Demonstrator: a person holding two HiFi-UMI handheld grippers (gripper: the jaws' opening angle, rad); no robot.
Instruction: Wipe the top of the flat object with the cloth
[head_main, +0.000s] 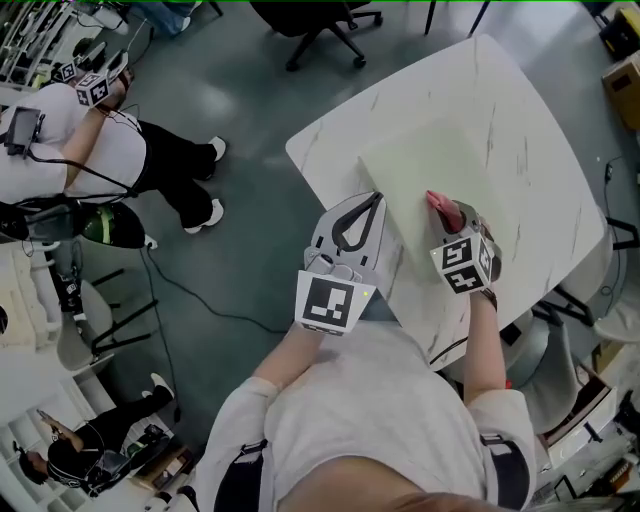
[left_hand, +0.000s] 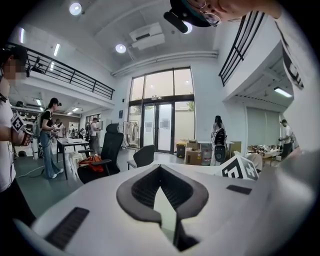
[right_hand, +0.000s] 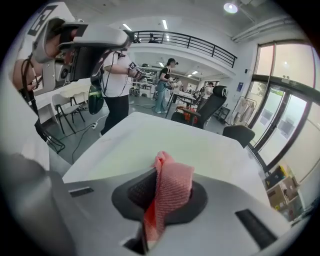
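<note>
1. While the left hand-held gripper (head_main: 379, 198) sits at the near left edge of the flat object (head_main: 440, 165), we see its jaws pressed together on a pale green sliver. We take that sliver to be the object's own rim.
2. Our right hand-held gripper (head_main: 449, 216) pinches the pink cloth (head_main: 440, 206), and a fold of it sticks out past the jaw tips.
3. The flat object, a pale green sheet, lies on the white tabletop (head_main: 545, 130). It spreads out ahead of the right hand-held gripper toward the tabletop's far side.
4. The cloth hangs over the sheet's near edge, just to the right of the left hand-held gripper. We cannot tell whether it touches the surface.
5. We judge that the wiping has barely begun. The right hand-held gripper is the nearer one to the open top, so the stroke should run forward, away from the body, while the left steadies the sheet.
</note>
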